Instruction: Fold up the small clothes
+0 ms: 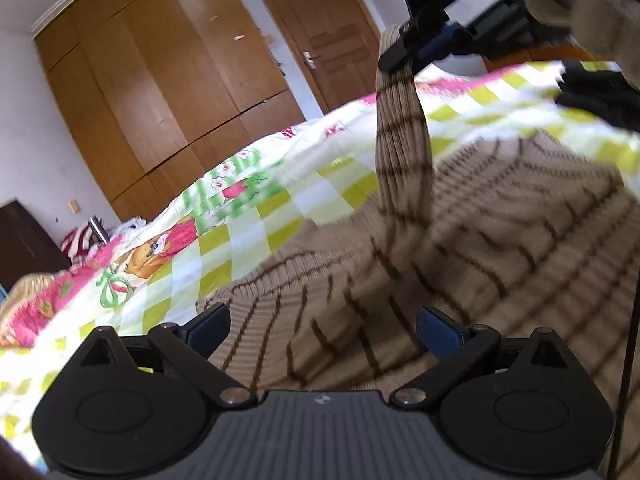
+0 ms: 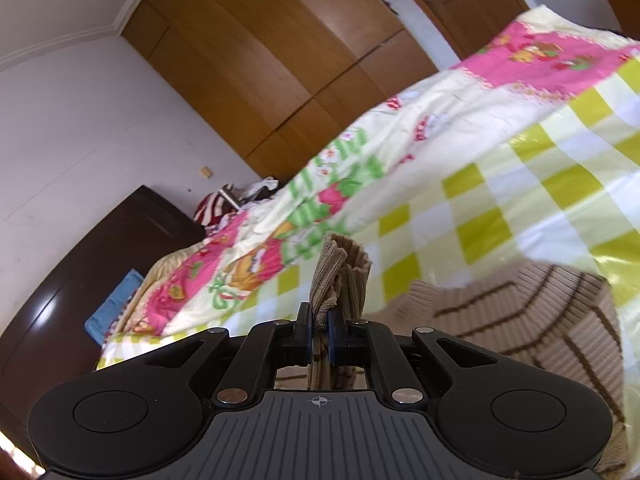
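Holding: the right claw point(image 2: 319, 334) is clenched on a bunched bit of the tan knit sweater point(image 2: 532, 320), and that bit pokes up past its tips.
Left claw: the left claw point(image 1: 322, 330) is released, its two blue pads wide apart with the sweater point(image 1: 460, 248) lying between and in front of them, not pinched.
Sweater: ribbed tan with thin brown stripes; most of it lies flat on the bed ahead of the left claw, and one strip hangs down from the right claw point(image 1: 404, 54), up high to the right of the left claw.
Hand: a gloved hand point(image 1: 600, 20) holds the right claw.
Surface: a quilt point(image 2: 480, 184) with green and white squares, pink edges and cartoon pictures lies under the sweater.
Room: wooden wardrobe doors point(image 2: 260, 52) stand far ahead of the claws, a wooden door point(image 1: 320, 36) to their right, a dark cabinet point(image 2: 80, 260) to the left.
Far end: a striped red and white cloth point(image 2: 212, 208) sits beyond the quilt.
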A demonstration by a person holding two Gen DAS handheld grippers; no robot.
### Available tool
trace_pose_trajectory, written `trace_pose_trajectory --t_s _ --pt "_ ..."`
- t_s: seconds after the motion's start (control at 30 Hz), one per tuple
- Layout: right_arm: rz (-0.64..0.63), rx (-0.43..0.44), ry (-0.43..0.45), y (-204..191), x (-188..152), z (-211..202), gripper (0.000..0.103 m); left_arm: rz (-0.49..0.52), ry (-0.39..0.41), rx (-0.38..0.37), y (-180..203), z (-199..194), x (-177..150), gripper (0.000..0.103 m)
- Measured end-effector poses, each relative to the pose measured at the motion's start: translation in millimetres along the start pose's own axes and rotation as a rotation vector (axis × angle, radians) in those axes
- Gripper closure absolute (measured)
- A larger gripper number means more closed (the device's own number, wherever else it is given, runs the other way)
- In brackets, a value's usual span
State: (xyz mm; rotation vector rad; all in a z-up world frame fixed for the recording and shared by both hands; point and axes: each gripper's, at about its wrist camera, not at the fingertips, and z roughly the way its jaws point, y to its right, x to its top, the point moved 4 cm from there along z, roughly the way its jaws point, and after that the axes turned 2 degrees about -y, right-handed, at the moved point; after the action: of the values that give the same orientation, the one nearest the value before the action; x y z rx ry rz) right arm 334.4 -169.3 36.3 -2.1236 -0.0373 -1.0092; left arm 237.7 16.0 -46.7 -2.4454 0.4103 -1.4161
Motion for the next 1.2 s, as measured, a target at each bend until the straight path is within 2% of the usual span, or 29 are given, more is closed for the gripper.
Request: trace_pose_trajectory --t_s 0.1,0.23,0.33,0.43,0.53,0.63,0.67,0.7,0.73,0.8,0.83,0.87,0.93,0.97,1.03,1.13,1.2 --pt "-0.09 0.013 -0.028 -28 -6 7 0.096 -0.112 -0.018 -0.008 -17 -4 -6 0.0" --pt "-0.21 0.076 -0.148 -76 -31 41 0.096 -0.192 -0.058 0.044 -44 -12 -30 0.0" --pt "-0.268 0.17 -0.243 -122 -63 68 0.096 -0.255 -0.076 0.061 -66 -10 -41 0.0" --pt "-0.337 0.301 -0.358 -163 -97 82 0.093 -0.368 -0.058 0.028 -85 -7 -44 0.0" --pt "-0.368 0.375 -0.452 -181 -122 80 0.091 -0.429 -0.022 0.009 -95 -6 -44 0.0" --pt "-0.383 0.344 -0.434 -173 -122 66 0.09 -0.505 -0.001 0.02 -110 -5 -51 0.001" --pt "-0.364 0.342 -0.403 -166 -116 56 0.09 -0.556 0.005 0.002 -118 -2 -54 0.005" --pt "-0.35 0.33 -0.364 -156 -109 45 0.089 -0.612 0.008 -0.022 -127 0 -59 0.013" --pt "-0.344 0.3 -0.322 -145 -102 36 0.085 -0.652 0.002 -0.037 -134 3 -63 0.017" --pt "-0.347 0.207 -0.255 -121 -93 22 0.084 -0.703 -0.021 -0.039 -146 9 -72 0.033" --pt "-0.375 0.156 -0.24 -111 -94 20 0.084 -0.72 -0.033 -0.041 -149 11 -75 0.038" --pt "-0.428 0.084 -0.241 -102 -99 22 0.084 -0.738 -0.041 -0.05 -153 14 -77 0.045" --pt "-0.569 -0.037 -0.287 -90 -115 34 0.084 -0.799 -0.037 -0.078 -161 17 -79 0.048" --pt "-0.638 -0.062 -0.304 -88 -126 41 0.084 -0.821 -0.028 -0.087 -167 17 -79 0.049" --pt "-0.753 -0.086 -0.325 -90 -143 56 0.084 -0.837 -0.009 -0.088 -178 14 -78 0.051" --pt "-0.902 -0.057 -0.326 -101 -165 79 0.074 -0.854 0.007 -0.101 -196 14 -77 0.054" --pt "-0.989 -0.06 -0.338 -108 -179 95 0.073 -0.841 0.008 -0.084 -206 13 -77 0.056"
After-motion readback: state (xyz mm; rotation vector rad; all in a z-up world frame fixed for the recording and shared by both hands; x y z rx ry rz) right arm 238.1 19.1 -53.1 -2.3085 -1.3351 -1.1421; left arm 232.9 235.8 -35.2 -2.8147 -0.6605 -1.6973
